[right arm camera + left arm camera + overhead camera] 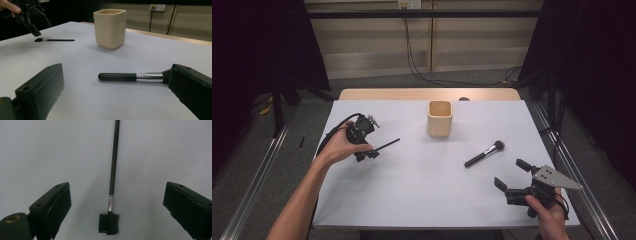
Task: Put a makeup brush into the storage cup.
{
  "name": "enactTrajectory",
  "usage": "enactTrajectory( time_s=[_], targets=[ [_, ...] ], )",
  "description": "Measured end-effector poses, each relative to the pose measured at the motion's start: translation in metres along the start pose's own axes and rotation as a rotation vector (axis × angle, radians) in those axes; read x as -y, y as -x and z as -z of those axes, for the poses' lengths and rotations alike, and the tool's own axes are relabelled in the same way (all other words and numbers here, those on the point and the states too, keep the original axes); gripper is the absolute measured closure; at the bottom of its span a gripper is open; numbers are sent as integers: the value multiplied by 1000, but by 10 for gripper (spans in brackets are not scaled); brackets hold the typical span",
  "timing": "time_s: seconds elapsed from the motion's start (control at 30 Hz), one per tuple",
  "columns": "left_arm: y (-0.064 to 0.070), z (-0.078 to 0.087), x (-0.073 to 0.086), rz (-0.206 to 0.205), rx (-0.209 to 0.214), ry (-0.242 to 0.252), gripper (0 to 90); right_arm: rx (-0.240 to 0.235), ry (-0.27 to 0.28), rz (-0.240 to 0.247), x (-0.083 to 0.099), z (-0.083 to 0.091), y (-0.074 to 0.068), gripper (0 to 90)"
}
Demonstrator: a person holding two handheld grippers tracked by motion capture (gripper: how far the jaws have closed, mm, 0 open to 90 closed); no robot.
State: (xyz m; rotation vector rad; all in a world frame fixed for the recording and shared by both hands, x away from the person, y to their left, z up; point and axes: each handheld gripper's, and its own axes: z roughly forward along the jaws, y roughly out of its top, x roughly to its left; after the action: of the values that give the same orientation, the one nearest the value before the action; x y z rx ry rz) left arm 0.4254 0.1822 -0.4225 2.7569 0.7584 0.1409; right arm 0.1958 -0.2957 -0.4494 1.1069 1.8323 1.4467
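Centrally on the white table [422, 190] stands a cream cup [440, 118], with the powder brush [485, 153] lying to its right. Left gripper [367, 152], jaws wide, hovers over the comb end of the thin brow brush [113, 170], apparently clear of it; right gripper [512, 175], jaws wide, sits near the powder brush.

Two makeup brushes — a thin brow brush [383, 146] and a powder brush [484, 153] — one cup [440, 118].

Looks like a lab or recording studio rather than a home. Bare white tabletop [422, 190] centred in the frame, flanked by black curtains [257, 45] at upper left and upper right. Metal floor rails [257, 185] down both lower sides, loose cables [422, 75] trailing over grey floor at top centre, wall socket [408, 4] on plain beige panelling.
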Motion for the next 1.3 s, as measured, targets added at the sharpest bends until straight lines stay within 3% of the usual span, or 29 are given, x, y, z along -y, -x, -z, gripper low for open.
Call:
enactTrajectory(
  time_s=[0.1, 0.13, 0.33, 0.4, 0.5, 0.57, 0.73, 0.77, 1.07, 1.1, 1.17, 1.2, 1.3],
  targets=[
    [-2, -5, 0, 8, 1, -40, 65, -2, -1, 1, 0, 0, 0, 0],
    [-3, -9, 0, 28, -11, -60, 59, -2, 0, 0, 0, 0, 0, 0],
    [-6, -14, 0, 42, 9, -74, 92, -9, -4, 5, 0, -1, 0, 0],
    [-5, -16, -1, 4, 30, -80, 128, -8, -6, 5, 0, -1, 0, 0],
    [-4, -19, -1, 8, 32, -81, 133, -9, -4, 7, 0, -1, 0, 0],
    [-5, -22, -2, -13, 48, -101, 165, -11, -8, 10, 0, -1, -1, 0],
    [-8, -28, 0, -13, 64, -127, 264, -14, -8, 14, 0, -1, -1, 0],
    [-9, -29, 0, 6, 66, -114, 271, -15, -8, 15, 0, -1, -2, 0],
    [-13, -29, -4, 12, 66, -146, 408, -25, -13, 16, 0, -2, -3, 0],
    [-12, -28, -8, -23, 66, -181, 439, -25, -14, 17, 0, -2, -3, 0],
    [-11, -28, -10, -26, 73, -195, 471, -26, -15, 18, 0, -2, -3, 0],
    [-10, -28, -11, -37, 72, -199, 541, -27, -14, 18, 0, -2, -4, 0],
    [-11, -28, -13, -44, 81, -210, 589, -27, -14, 19, 0, -2, -3, 0]
  ],
)
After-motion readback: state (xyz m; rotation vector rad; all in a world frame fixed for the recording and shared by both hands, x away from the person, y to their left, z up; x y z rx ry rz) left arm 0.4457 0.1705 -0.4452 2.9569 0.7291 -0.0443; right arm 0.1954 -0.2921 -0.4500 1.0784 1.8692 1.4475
